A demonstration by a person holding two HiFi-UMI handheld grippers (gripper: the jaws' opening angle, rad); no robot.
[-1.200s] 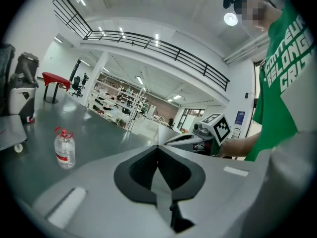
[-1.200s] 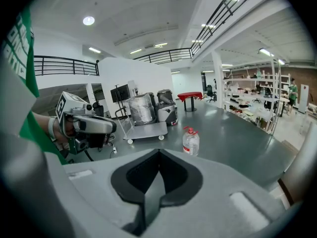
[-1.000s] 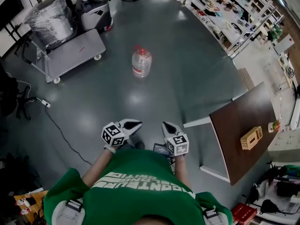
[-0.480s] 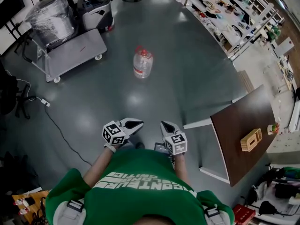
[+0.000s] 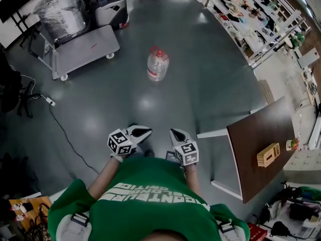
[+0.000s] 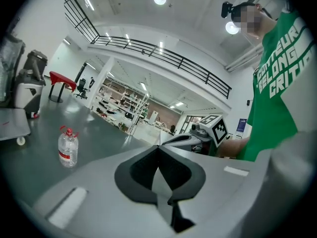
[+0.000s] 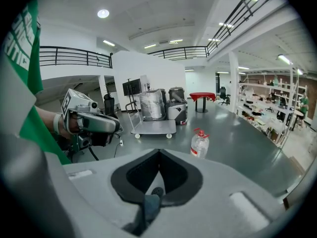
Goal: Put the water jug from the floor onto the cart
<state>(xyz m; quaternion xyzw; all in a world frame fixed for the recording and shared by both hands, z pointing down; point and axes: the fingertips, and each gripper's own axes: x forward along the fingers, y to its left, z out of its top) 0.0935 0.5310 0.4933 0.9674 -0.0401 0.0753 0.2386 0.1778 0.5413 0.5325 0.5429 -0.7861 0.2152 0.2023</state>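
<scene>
A clear water jug (image 5: 157, 64) with a red cap, red handle and red label stands upright on the grey floor, well ahead of me; it also shows as the jug (image 6: 67, 147) and the jug (image 7: 199, 143) in the gripper views. The flat grey cart (image 5: 86, 49) sits to its left, its deck (image 7: 151, 128) bare. My left gripper (image 5: 145, 131) and right gripper (image 5: 174, 132) are held close to my chest, side by side, both shut with nothing between the jaws, far short of the jug.
A plastic-wrapped load (image 5: 61, 10) and a grey machine (image 5: 110, 6) stand behind the cart. A brown table (image 5: 262, 145) with a wooden box (image 5: 268, 154) is at my right. A cable with a power strip (image 5: 48, 101) trails on the floor at left. Shelving (image 5: 246, 21) lines the far right.
The jug and cart have shifted slightly rightward and down in the head view as I turn and step closer. Both grippers stay shut near my chest.
</scene>
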